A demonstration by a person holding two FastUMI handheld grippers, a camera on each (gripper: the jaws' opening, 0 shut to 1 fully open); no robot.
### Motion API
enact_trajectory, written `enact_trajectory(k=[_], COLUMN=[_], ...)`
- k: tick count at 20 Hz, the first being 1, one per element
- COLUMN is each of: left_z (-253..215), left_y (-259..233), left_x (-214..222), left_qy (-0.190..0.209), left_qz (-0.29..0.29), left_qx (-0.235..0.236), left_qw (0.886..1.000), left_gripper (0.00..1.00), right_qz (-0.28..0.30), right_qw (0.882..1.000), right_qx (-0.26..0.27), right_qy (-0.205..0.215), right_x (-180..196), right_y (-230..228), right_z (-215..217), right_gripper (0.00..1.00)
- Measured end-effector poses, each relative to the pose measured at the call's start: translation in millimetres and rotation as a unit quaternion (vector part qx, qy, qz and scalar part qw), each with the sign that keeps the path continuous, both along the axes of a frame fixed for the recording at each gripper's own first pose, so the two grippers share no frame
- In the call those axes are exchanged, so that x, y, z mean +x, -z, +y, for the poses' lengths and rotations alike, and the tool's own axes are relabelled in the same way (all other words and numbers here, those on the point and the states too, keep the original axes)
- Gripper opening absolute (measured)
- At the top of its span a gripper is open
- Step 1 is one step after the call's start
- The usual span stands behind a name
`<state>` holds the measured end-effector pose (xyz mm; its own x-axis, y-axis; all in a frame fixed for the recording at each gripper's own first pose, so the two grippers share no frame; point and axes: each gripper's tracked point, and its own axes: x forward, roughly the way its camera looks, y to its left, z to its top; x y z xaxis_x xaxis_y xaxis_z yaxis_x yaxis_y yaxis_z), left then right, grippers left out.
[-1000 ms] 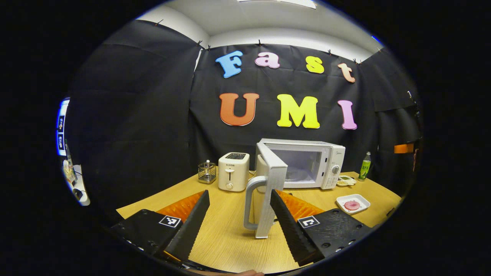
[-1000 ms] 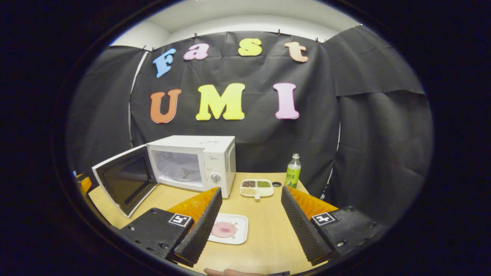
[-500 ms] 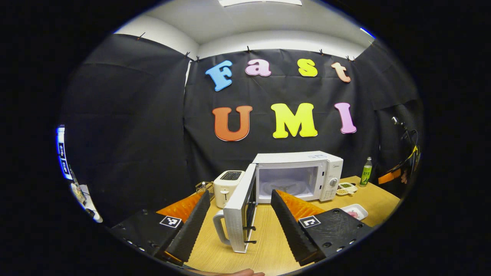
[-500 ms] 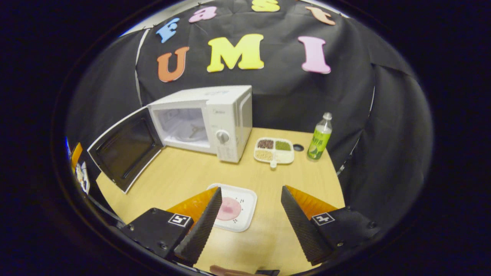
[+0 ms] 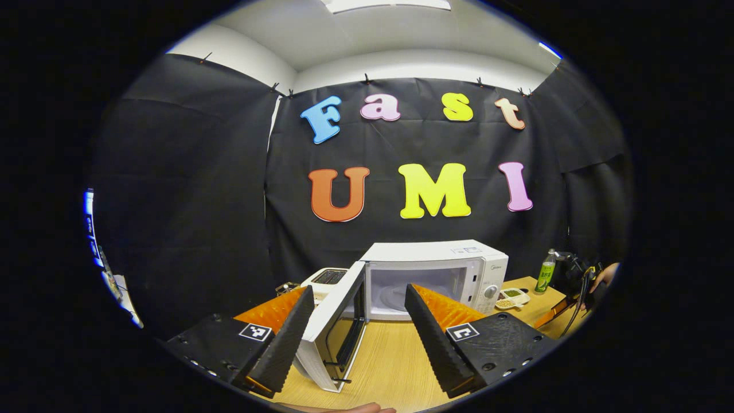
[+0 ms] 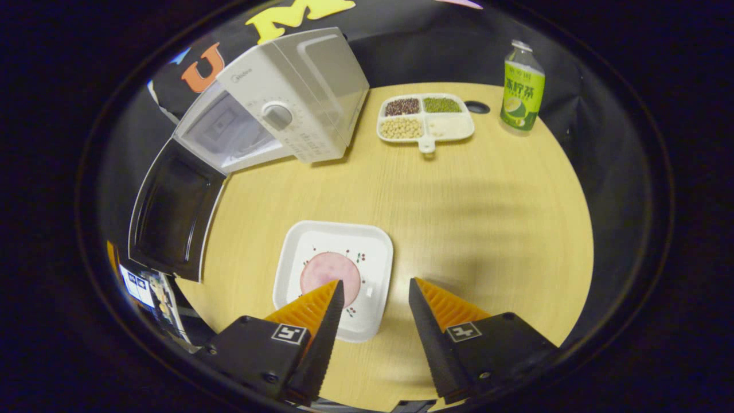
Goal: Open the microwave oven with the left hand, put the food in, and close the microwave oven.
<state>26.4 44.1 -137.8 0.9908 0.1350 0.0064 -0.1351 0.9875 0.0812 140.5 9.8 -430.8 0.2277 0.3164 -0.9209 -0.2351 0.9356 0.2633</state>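
The door point(image 5: 335, 330) of the microwave point(image 5: 436, 275) is now swung well open, and the left tongs point(image 5: 358, 338), which a second ago bracketed its handle, are drawn back with the jaws wide and nothing between them. The opening step is judged done. Over the same second the right tongs point(image 6: 373, 327) have been tipped down from a level view of the booth to a steep look at the bench point(image 6: 487, 201); they are spread wide and empty, poised above the near edge of the white plate point(image 6: 335, 275), one finger overlapping the pink food point(image 6: 327, 272) in the picture. The plate lies on the bench, in front of the microwave and well apart from it, so the pick-up is judged next
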Motion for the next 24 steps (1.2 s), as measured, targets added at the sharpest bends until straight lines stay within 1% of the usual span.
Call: enact_trajectory(k=[1, 2, 3, 4, 5, 6, 7, 8, 9, 10, 12, 13, 14, 15, 16, 17, 19, 20, 21, 24], left_z=[-1.0, 0.0, -0.4, -2.1, -1.7, -0.9, -0.9, 0.3, 0.3, 0.9, 1.2, 3.2, 7.2, 9.9, 10.9, 10.8, 13.5, 14.7, 16.0, 23.0], left_y=[0.8, 3.2, 5.8, 8.2, 8.7, 9.0, 8.4, 8.1, 6.3, 5.8, 4.9, 3.8, 3.2, 2.1, 2.6, 4.7, 3.7, 4.2, 4.4, 7.7], left_x=[1.7, 4.4, 6.4, 7.4, 7.7, 9.1, 9.1, 7.1, 7.1, 5.5, 3.0, 0.8, -2.3, -3.0, -3.6, -4.6, -8.6, -10.7, -11.6, -15.5], left_qy=[-0.003, -0.008, -0.009, -0.010, -0.011, -0.013, -0.014, -0.014, -0.014, -0.014, -0.013, -0.015, -0.019, -0.023, -0.024, -0.023, -0.022, -0.022, -0.021, -0.015], left_qz=[0.001, 0.003, 0.007, 0.010, 0.010, 0.011, 0.010, 0.007, 0.004, 0.002, 0.001, -0.001, -0.003, -0.006, -0.005, -0.002, -0.003, -0.005, -0.006, -0.006], left_qx=[0.001, 0.001, 0.001, 0.001, 0.001, 0.001, 0.000, -0.002, -0.005, -0.008, -0.010, -0.009, -0.007, -0.005, -0.005, -0.006, -0.003, -0.001, -0.001, -0.005], left_qw=[1.000, 1.000, 1.000, 1.000, 1.000, 1.000, 1.000, 1.000, 1.000, 1.000, 1.000, 1.000, 1.000, 1.000, 1.000, 1.000, 1.000, 1.000, 1.000, 1.000], left_gripper=[0.94, 0.94, 0.94, 0.94, 0.94, 0.94, 0.94, 0.94, 0.94, 0.94, 0.94, 0.94, 0.94, 0.94, 0.94, 0.94, 0.94, 0.94, 0.94, 0.94], right_qz=[0.025, 0.045, 0.058, 0.078, 0.117, 0.128, 0.151, 0.164, 0.174, 0.180, 0.193, 0.199, 0.193, 0.188, 0.186, 0.189, 0.186, 0.177, 0.167, 0.139], right_qw=[1.000, 0.999, 0.998, 0.997, 0.993, 0.991, 0.987, 0.984, 0.981, 0.979, 0.973, 0.970, 0.969, 0.969, 0.968, 0.966, 0.965, 0.966, 0.968, 0.973], right_qx=[0.018, 0.026, 0.022, 0.024, 0.028, 0.042, 0.051, 0.066, 0.084, 0.096, 0.122, 0.131, 0.139, 0.142, 0.145, 0.152, 0.163, 0.166, 0.168, 0.175], right_qy=[0.003, 0.001, -0.003, -0.006, -0.005, 0.004, -0.001, 0.002, 0.002, 0.008, 0.042, 0.052, 0.062, 0.075, 0.085, 0.093, 0.091, 0.084, 0.079, 0.066], right_x=[-2.5, -4.1, -2.8, -4.7, -13.4, -11.8, -9.9, -8.5, -5.3, -3.2, -7.3, -11.0, -10.6, -10.8, -12.6, -16.8, -25.7, -29.3, -32.9, -38.5], right_y=[5.2, 10.2, 16.6, 23.5, 31.1, 26.8, 32.1, 36.0, 37.1, 36.4, 32.8, 29.2, 29.0, 29.0, 26.7, 23.7, 11.2, 3.4, -7.1, -34.8], right_z=[6.7, 8.5, 4.2, 1.1, 1.4, 3.3, 0.4, -1.9, -3.5, -6.1, -5.1, -7.9, -10.1, -11.4, -11.5, -8.3, -1.6, 3.8, 9.5, 34.0], right_gripper=[0.57, 0.47, 0.43, 0.41, 0.34, 0.09, 0.19, 0.00, 0.06, 0.04, 0.04, 0.04, 0.04, 0.00, 0.04, 0.04, 0.04, 0.00, 0.04, 0.04])
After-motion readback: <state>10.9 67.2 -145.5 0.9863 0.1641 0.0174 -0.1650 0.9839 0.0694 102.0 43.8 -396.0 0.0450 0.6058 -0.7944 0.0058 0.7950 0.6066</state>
